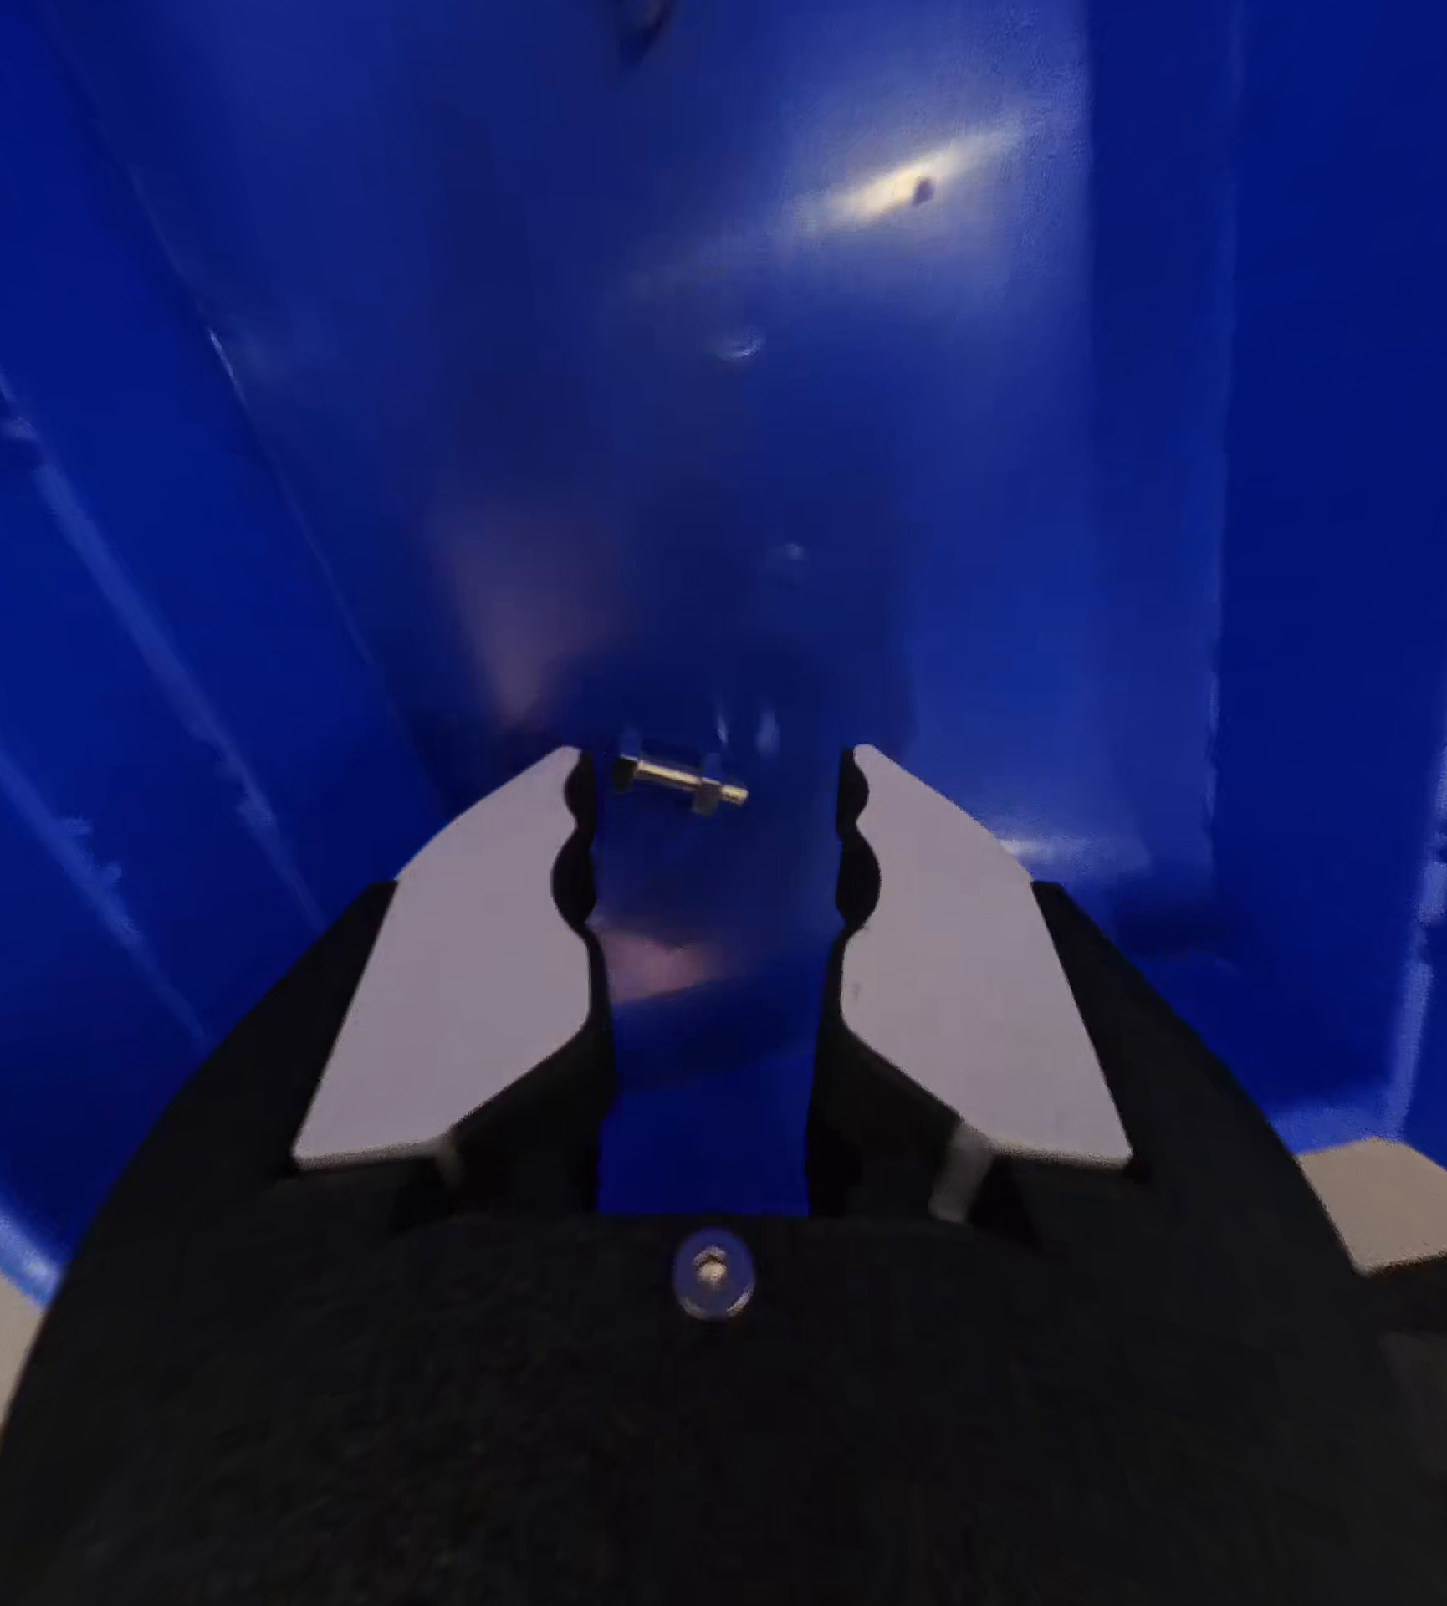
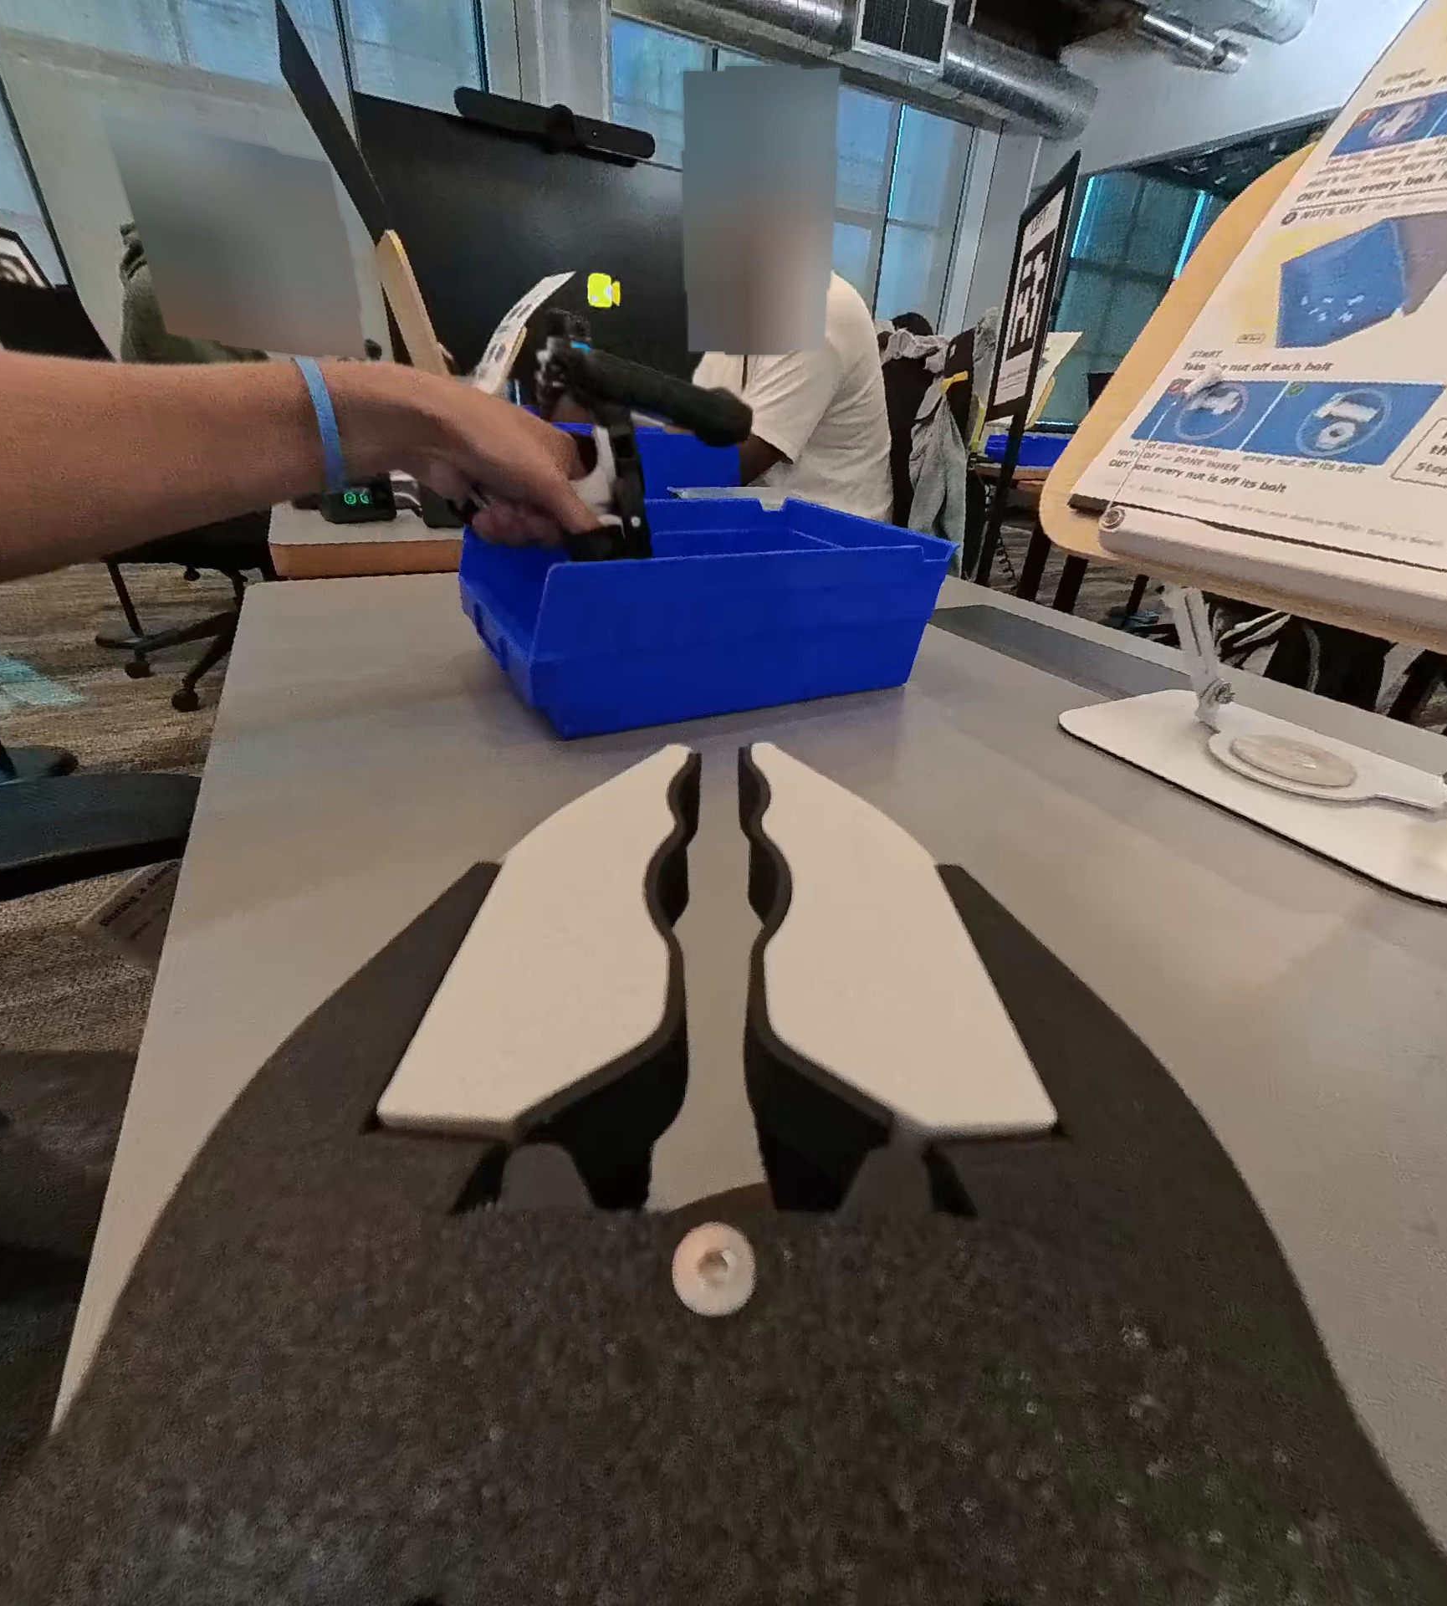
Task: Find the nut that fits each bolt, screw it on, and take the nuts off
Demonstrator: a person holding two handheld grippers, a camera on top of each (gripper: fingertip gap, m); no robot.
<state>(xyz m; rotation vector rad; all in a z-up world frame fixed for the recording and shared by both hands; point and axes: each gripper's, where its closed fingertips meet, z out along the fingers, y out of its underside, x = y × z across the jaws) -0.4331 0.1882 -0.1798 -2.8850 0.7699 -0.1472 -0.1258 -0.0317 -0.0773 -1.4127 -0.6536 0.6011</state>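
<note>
While the left gripper [image 1: 713, 782] reaches down inside the blue bin [image 1: 268, 521], its jaws stand wide apart and hold nothing. A small silver bolt [image 1: 678, 785] lies on its side on the bin floor, between the two fingertips and closer to the left one; whether it touches that fingertip cannot be told. A nut [image 1: 705, 797] sits threaded on the bolt shank, near the end away from the head. The bin's walls rise around the gripper on both sides, and a bright glare spot shows on the floor beyond the bolt.

From the right wrist view, the blue bin [image 2: 729, 643] rests on a grey table [image 2: 355, 782]. A person's hand [image 2: 477, 461], with a blue wristband [image 2: 322, 426] on the wrist, holds the left gripper [image 2: 616, 487] tipped down into the bin's left part. The right gripper [image 2: 720, 765] hovers over the table on the near side of the bin, well apart from it, jaws narrowed to a thin gap with nothing between them. To the right of the bin stands a white stand [image 2: 1311, 799] carrying an illustrated instruction sheet [image 2: 1346, 287].
</note>
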